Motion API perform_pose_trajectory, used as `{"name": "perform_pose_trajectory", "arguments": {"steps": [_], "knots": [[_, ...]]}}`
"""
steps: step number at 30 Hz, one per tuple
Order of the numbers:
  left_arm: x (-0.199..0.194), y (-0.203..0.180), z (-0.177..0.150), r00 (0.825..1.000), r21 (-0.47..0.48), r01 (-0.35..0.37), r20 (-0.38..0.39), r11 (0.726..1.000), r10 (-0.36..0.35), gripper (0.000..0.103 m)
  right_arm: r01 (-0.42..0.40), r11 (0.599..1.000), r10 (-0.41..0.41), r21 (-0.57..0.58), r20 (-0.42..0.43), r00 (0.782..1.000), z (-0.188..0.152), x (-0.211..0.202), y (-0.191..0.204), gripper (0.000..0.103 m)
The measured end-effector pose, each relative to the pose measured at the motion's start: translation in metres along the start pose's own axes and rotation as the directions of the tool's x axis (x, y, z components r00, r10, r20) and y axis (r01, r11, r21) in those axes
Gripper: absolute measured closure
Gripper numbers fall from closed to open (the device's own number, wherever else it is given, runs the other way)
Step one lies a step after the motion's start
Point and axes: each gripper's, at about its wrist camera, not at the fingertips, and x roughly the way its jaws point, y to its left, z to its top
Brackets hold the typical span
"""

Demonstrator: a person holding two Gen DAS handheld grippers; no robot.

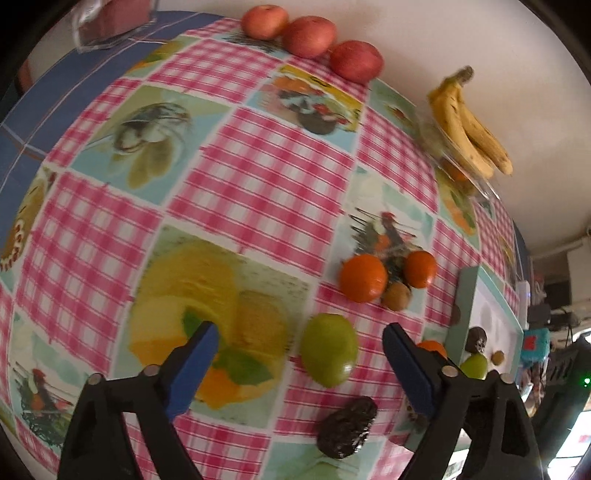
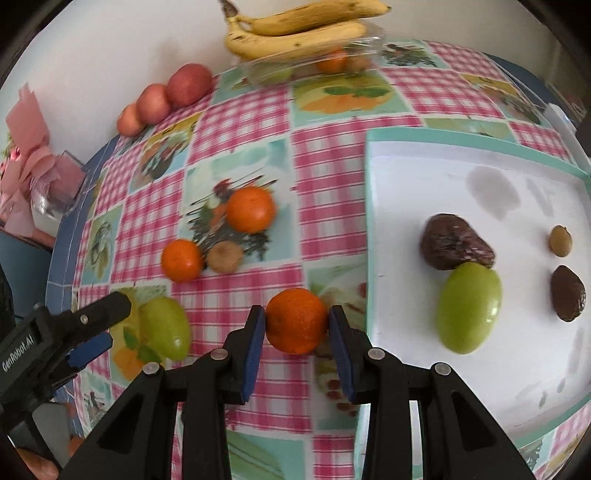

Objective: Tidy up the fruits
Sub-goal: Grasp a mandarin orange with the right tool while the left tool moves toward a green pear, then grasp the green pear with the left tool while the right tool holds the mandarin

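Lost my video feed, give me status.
Right gripper shut on an orange, beside the tray. Left gripper open around a green fruit. Nothing blocking.

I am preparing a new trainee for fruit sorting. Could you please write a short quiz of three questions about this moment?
1. True or false: the right hand-held gripper is shut on an orange.
2. Which fruit lies between the open fingers of the left hand-held gripper? A) a banana B) a green fruit C) a red apple
3. Fill in: the three red apples stand in a row beside the ____.

Key
1. True: both pads press on the orange's sides.
2. B: the green fruit lies on the tablecloth, and the pads do not touch it.
3. Wall; the bananas lie further along it, on a clear container.
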Motion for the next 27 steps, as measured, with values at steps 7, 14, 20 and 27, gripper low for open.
{"name": "perform_pose_trajectory", "arguments": {"steps": [7, 14, 20, 27], "knots": [[0.015, -0.012, -0.006, 0.999, 0.027, 0.012, -0.045, 1.000, -0.011, 0.047, 0.021, 0.998, -0.021, -0.054, 0.005, 1.000, 0.000, 0.001, 0.005, 0.066], [0.019, -0.014, -0.008, 0.999, 0.034, 0.011, -0.046, 0.999, -0.010, 0.062, -0.001, 0.998, 0.001, -0.059, -0.009, 1.000, -0.001, 0.006, 0.008, 0.065], [0.020, -0.014, -0.008, 0.999, 0.027, 0.013, -0.038, 1.000, -0.012, 0.062, 0.019, 0.996, -0.021, -0.083, -0.023, 1.000, -0.004, 0.017, 0.015, 0.065], [0.011, -0.014, -0.008, 1.000, 0.026, 0.011, -0.004, 1.000, -0.011, 0.062, 0.026, 0.997, -0.027, -0.067, -0.021, 0.999, -0.005, 0.013, 0.012, 0.065]]}}
